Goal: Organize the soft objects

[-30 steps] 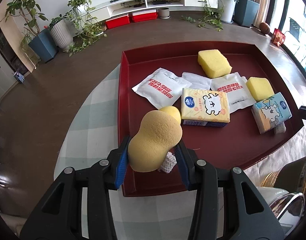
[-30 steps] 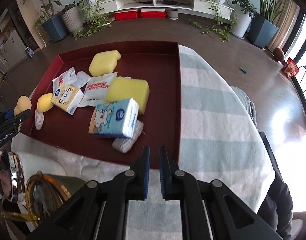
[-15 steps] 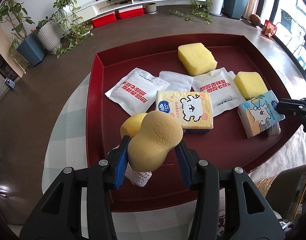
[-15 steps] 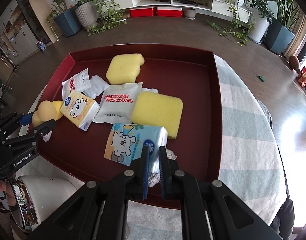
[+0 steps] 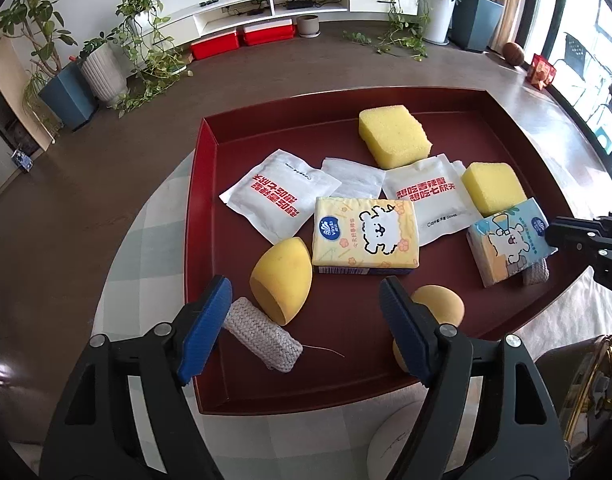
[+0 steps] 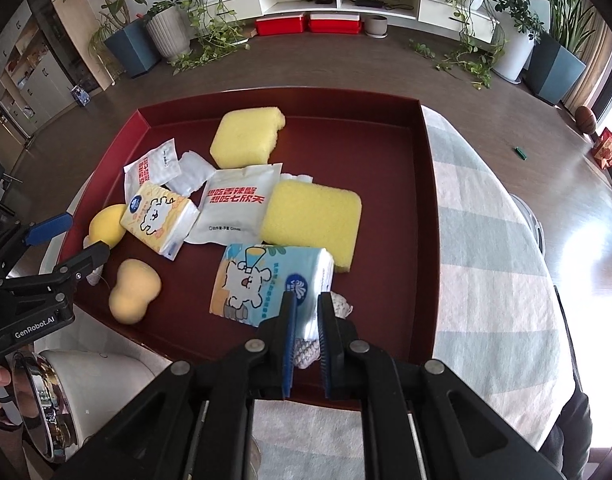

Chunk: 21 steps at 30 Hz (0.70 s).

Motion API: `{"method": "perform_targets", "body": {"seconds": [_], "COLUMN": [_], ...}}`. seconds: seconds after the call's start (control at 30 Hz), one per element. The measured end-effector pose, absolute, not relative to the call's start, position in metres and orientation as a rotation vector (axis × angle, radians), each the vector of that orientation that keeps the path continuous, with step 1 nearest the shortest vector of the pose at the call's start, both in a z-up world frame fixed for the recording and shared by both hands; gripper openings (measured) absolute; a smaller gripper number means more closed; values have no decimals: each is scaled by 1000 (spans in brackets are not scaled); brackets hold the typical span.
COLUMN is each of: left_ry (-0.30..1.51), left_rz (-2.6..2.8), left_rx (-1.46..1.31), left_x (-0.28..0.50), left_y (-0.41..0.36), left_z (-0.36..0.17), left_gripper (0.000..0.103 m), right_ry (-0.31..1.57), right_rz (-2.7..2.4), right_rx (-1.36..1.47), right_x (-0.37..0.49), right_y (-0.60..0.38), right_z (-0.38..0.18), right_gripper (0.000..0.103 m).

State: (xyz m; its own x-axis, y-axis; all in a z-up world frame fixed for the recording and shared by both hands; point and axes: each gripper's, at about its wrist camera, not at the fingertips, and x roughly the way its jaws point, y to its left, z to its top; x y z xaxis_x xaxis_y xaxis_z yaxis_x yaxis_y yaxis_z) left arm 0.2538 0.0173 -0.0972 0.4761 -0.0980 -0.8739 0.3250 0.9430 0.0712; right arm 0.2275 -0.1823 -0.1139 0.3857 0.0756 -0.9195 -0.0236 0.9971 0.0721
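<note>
From the left wrist, the left tool (image 5: pixel 303 298) is hanging over the red tray's (image 5: pixel 197 208) near edge, its jaws just opening and gripping nothing; the peanut sponge (image 5: pixel 440 308) is lying behind its right finger. From the right wrist, the right tool (image 6: pixel 306 312) is staying nearly closed over the blue tissue pack (image 6: pixel 265 280) near that same edge.

Bright daylight, window glare, fisheye warping

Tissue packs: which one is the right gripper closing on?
The blue tissue pack, nearest the right gripper; the yellow tissue pack lies far off by the left gripper.
</note>
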Motion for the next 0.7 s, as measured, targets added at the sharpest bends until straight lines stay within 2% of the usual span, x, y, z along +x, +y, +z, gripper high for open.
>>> {"method": "perform_targets", "body": {"seconds": [0.07, 0.37, 0.5, 0.57, 0.7], "left_ry": [1037, 990, 977, 976, 971], "left_rz": [-260, -219, -199, -201, -186], "left_rx": [234, 185, 171, 162, 169], "left_x": [253, 242, 240, 238, 228], "left_y": [18, 34, 39, 41, 49], "left_z": [-94, -78, -72, -70, -66], "left_gripper": [80, 81, 81, 81, 81], "right_ry": [1172, 1163, 1172, 1193, 1197], "right_rz": [63, 61, 70, 110, 74], "right_rx": [47, 61, 129, 169, 154], "right_x": [226, 222, 231, 236, 231], "right_y": [-182, -186, -190, -188, -189], "right_z": [-113, -108, -109, -110, -111], "right_gripper": [10, 10, 14, 17, 38]}}
